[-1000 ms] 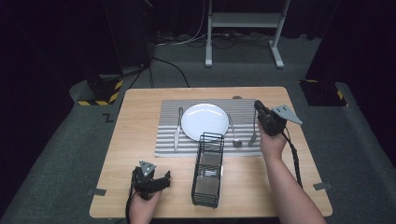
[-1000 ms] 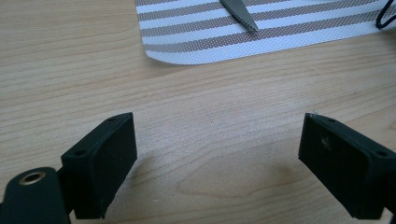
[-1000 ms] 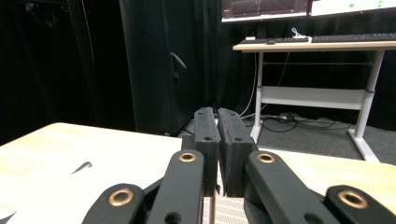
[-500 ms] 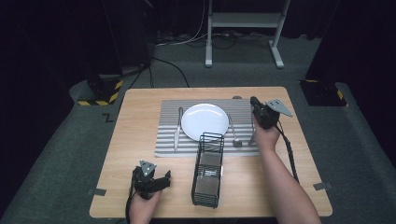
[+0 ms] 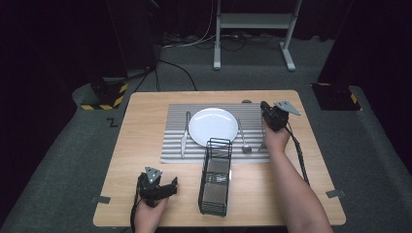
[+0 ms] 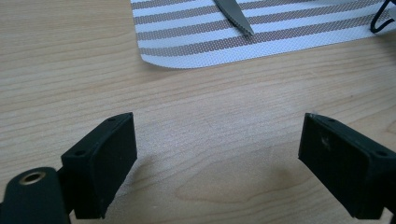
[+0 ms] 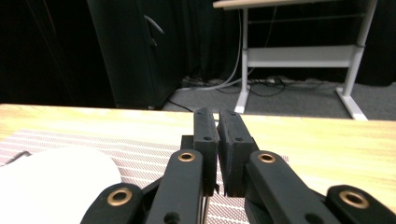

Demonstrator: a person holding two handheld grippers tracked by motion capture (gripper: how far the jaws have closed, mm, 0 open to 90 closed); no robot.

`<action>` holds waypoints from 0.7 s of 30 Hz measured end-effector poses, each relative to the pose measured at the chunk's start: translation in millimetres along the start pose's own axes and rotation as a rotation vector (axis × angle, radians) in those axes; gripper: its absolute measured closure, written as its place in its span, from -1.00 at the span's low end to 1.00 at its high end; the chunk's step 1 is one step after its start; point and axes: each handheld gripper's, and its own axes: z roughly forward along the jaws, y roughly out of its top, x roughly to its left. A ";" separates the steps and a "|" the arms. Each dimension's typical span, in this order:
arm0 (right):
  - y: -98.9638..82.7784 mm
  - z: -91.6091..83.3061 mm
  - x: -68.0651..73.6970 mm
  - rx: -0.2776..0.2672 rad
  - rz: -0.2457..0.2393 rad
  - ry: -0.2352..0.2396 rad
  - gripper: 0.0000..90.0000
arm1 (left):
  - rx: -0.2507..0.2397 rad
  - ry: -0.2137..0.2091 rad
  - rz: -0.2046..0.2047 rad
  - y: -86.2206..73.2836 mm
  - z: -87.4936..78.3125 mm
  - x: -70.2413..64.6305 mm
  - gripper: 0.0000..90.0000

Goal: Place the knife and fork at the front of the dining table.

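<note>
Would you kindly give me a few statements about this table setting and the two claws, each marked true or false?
1. The white plate sits on the striped placemat. True.
2. The left claw is shut. False: its jaws stand wide apart over bare wood.
3. The knife lies left of the plate. True.
4. The spoon is inside the wire basket. False: it lies on the placemat, right of the plate.
5. The right claw has its jaws closed together. True.
</note>
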 end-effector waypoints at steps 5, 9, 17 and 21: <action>-3.3 7.6 -1.9 0.029 0.001 -0.014 0.92 | -0.002 -0.002 -0.003 0.1 0.0 0.4 -0.75; -5.8 10.3 -6.4 0.044 0.018 -0.024 0.92 | -0.004 -0.004 -0.004 0.0 -0.2 0.7 -0.75; -11.8 15.3 -12.6 0.074 0.031 -0.043 0.91 | -0.006 -0.008 -0.008 0.0 -0.2 1.1 -0.75; -14.3 17.4 -13.6 0.094 0.031 -0.042 0.91 | -0.009 -0.008 -0.012 0.1 -0.3 1.3 -0.75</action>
